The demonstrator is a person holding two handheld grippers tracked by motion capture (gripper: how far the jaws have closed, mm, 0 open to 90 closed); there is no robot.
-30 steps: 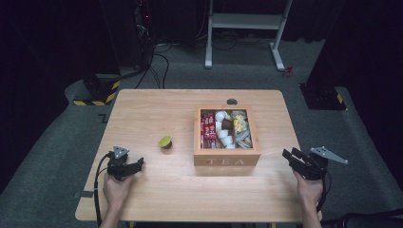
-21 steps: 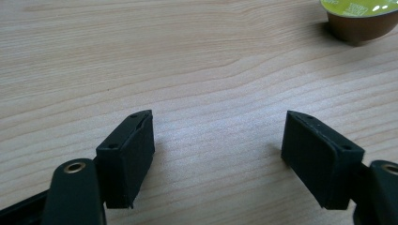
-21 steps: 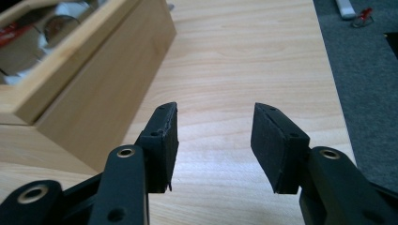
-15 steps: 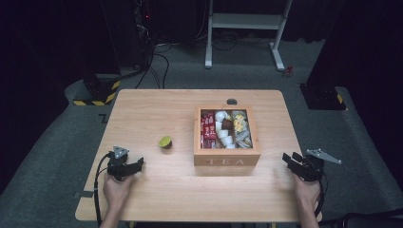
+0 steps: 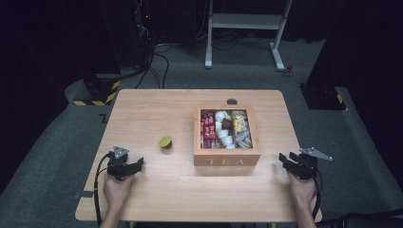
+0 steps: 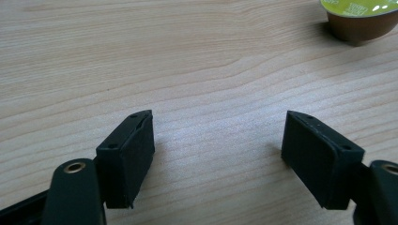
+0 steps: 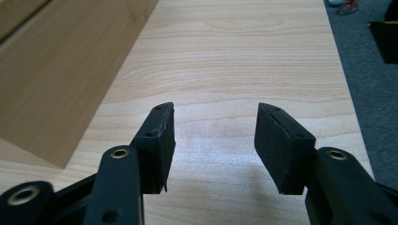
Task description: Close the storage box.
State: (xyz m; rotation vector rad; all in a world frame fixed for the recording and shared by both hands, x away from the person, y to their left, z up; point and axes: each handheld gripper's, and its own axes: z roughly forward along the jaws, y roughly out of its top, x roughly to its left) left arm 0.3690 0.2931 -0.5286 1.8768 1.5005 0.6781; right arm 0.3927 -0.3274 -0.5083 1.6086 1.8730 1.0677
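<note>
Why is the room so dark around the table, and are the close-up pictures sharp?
High view: light falls on the table, surroundings nearly black. Left gripper view: wood grain crisp, green-lidded capsule cut off by the frame. Right gripper view: soft shadows under the jaws, tea box slightly blurred.

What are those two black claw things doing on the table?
A person holds a gripper in each hand, low over the wooden table. The left gripper is open and empty, with a green-lidded capsule just ahead of it. The right gripper, beside the wooden tea box, holds nothing and its jaws have just been opening. Nothing is picked up.
</note>
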